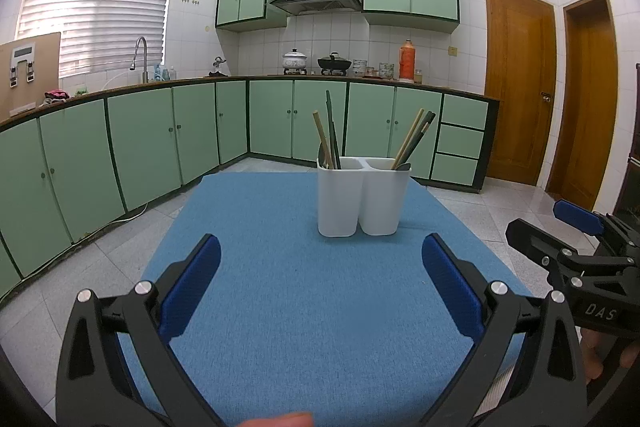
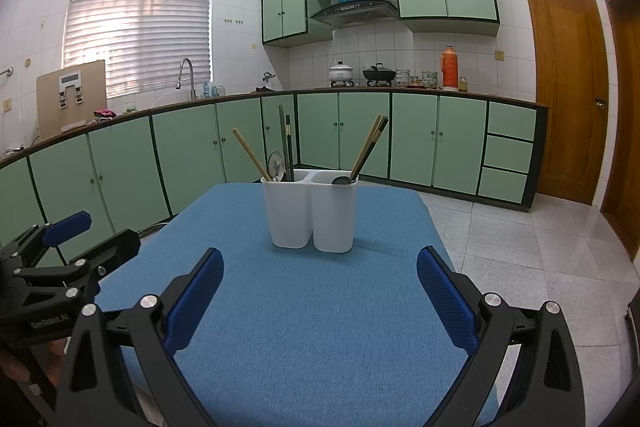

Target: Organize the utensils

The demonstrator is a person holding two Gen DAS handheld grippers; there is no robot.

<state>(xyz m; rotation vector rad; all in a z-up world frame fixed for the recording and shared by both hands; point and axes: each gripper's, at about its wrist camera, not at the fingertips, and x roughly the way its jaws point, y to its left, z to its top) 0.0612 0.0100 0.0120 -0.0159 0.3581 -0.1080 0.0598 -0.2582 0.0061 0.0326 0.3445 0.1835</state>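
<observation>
Holder (image 1: 363,199), white, two compartments, stands upright on blue mat (image 1: 260,227), straight ahead of both grippers. Chopsticks (image 2: 370,145) and spoons poke out top, long axes near vertical. Left gripper (image 1: 320,291) wide, empty; right gripper (image 2: 320,297) wide, empty. Neither clearly nearer.

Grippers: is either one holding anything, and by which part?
Nothing is held. The left gripper and right gripper are both open over the blue tablecloth.

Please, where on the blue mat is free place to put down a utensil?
The blue mat is bare between the white holder and both open tongs: left tongs, right tongs. Strips left and right of the holder are also free. Only the holder's two compartments are crowded.
</observation>
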